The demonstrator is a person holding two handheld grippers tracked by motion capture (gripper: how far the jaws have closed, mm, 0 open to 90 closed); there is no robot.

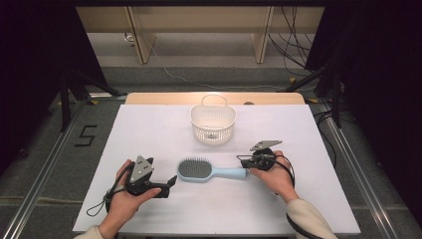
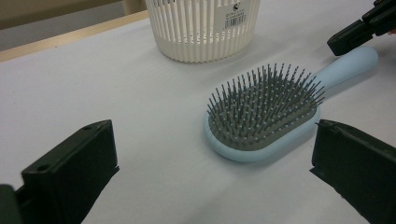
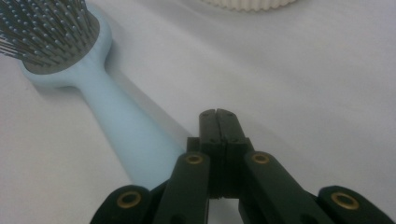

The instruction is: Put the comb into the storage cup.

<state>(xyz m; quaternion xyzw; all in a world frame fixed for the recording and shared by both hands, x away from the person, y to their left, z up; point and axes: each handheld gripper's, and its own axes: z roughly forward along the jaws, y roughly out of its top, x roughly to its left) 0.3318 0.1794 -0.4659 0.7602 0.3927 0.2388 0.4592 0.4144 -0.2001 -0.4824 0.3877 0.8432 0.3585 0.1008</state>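
Observation:
A light blue hairbrush (image 1: 199, 169) with grey bristles lies bristles-up on the white table, its handle (image 1: 230, 173) pointing right. My left gripper (image 1: 168, 185) sits just left of the brush head, jaws wide open and holding nothing. From the left gripper view (image 2: 212, 154) the brush head (image 2: 261, 112) lies ahead, between and beyond the jaws. My right gripper (image 1: 241, 159) hovers over the handle's end, shut on nothing. In the right gripper view its tips (image 3: 217, 114) meet just right of the handle (image 3: 126, 126), not touching it.
A white slatted basket (image 1: 213, 130) with a loop handle stands behind the brush at the table's middle back. The white table sheet (image 1: 149, 129) reaches to a wooden strip at the far edge. Cables trail from both grippers near the front edge.

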